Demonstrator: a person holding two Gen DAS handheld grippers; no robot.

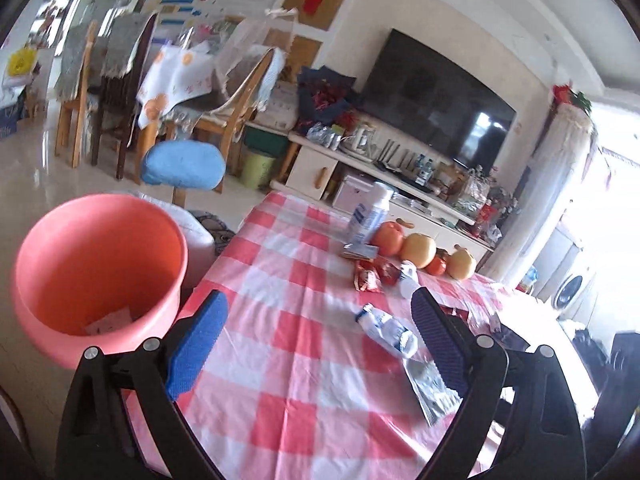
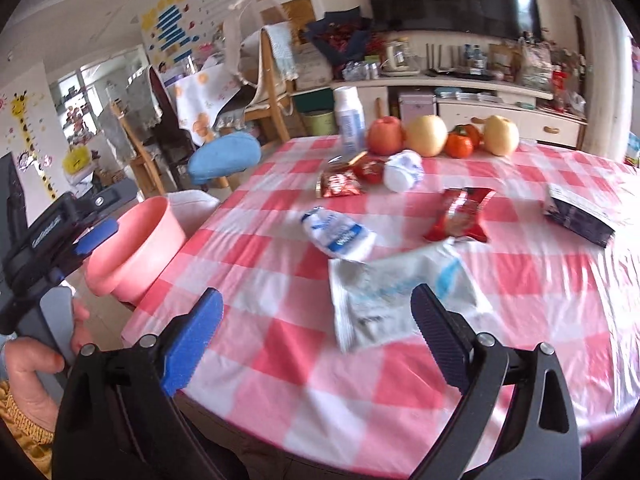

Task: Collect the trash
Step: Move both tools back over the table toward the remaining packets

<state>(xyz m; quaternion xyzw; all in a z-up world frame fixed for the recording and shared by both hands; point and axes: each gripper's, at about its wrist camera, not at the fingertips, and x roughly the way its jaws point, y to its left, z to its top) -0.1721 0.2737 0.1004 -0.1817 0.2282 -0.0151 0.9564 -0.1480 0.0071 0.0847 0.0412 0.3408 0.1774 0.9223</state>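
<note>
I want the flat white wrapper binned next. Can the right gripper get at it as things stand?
Probably yes. The right gripper is open and empty, the white wrapper lies flat just ahead of its fingers, and nothing sits between them.

Near my side the checked table (image 2: 304,392) lay bare; farther on, wrappers (image 2: 404,300) and fruit (image 2: 427,135) crowded my way.

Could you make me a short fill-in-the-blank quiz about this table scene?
1. The pink bucket stands ____ the table, not on it.
2. The tablecloth is checked red and ____.
3. Both tools, left tool and right tool, hold ____.
4. The fruit sits beside a white ____.

Answers: beside; white; nothing; bottle
</note>
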